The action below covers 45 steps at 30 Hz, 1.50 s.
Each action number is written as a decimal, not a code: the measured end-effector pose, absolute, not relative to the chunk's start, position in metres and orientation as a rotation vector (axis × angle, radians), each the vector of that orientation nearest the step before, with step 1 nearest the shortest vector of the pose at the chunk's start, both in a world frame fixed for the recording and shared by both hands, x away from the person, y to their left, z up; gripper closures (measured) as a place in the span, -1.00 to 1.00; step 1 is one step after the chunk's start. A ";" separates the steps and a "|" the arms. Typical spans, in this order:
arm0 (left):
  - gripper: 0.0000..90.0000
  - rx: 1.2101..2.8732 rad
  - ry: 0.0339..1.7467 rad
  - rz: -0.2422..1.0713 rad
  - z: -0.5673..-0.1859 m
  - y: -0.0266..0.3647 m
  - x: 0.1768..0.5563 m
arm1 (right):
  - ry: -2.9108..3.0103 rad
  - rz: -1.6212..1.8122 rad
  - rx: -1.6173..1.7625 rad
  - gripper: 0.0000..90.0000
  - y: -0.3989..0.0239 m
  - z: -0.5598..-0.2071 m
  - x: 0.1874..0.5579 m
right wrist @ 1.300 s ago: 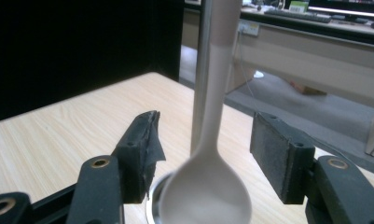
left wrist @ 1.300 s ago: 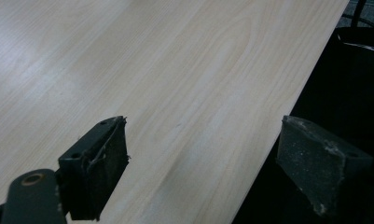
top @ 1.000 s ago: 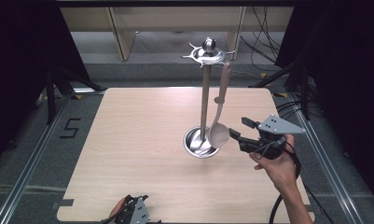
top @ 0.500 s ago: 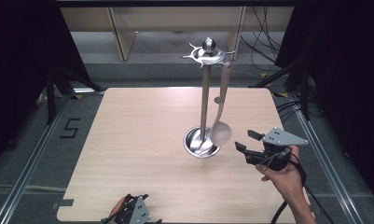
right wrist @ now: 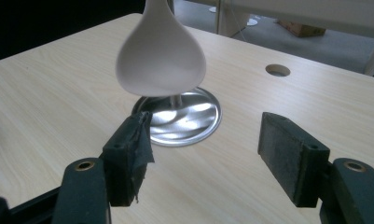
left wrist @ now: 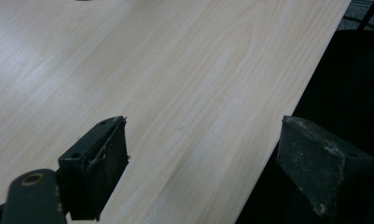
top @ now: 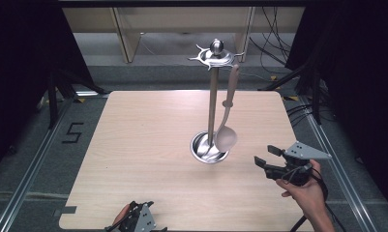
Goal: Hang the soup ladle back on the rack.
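A pale spoon [top: 228, 119] hangs by its handle from the top hooks of a metal utensil stand [top: 212, 96], its bowl [right wrist: 161, 56] dangling just above the stand's round steel base [right wrist: 184, 119]. My right gripper [top: 264, 161] is held in a hand to the right of the base, open and empty, jaws pointing toward the spoon with a gap between them and it. My left gripper [top: 133, 223] sits at the table's near edge, open, with bare wood [left wrist: 175, 93] between its jaws.
The wooden table [top: 148, 145] has a round hole [right wrist: 277, 70] near its far side. Black curtains flank it, cables [top: 278, 53] lie on the floor behind, and a "5" mark [top: 71, 132] sits on the floor at left.
My right gripper has drawn back from the spoon's bowl, down and to the right, and now stands open clear of it. The spoon hangs free. The left gripper has not moved.
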<state>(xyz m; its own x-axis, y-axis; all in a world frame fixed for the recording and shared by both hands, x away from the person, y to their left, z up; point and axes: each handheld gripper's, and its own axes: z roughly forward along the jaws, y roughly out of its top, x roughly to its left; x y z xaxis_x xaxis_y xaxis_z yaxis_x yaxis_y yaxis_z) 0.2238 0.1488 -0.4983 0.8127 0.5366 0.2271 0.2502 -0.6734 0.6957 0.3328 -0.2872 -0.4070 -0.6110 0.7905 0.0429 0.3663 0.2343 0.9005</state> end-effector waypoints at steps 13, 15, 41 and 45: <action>-0.66 2.323 0.565 0.561 -0.498 0.150 0.222 | 2.122 1.296 1.081 -0.23 -0.289 -0.417 0.324; -0.66 2.326 0.560 0.567 -0.498 0.150 0.222 | 2.120 1.309 1.077 -0.23 -0.289 -0.419 0.323; -0.66 2.321 0.566 0.569 -0.498 0.150 0.221 | 2.158 1.335 1.116 -0.58 -0.289 -0.437 0.303; -0.66 2.322 0.566 0.570 -0.498 0.150 0.222 | 2.168 1.335 1.092 -0.58 -0.289 -0.439 0.300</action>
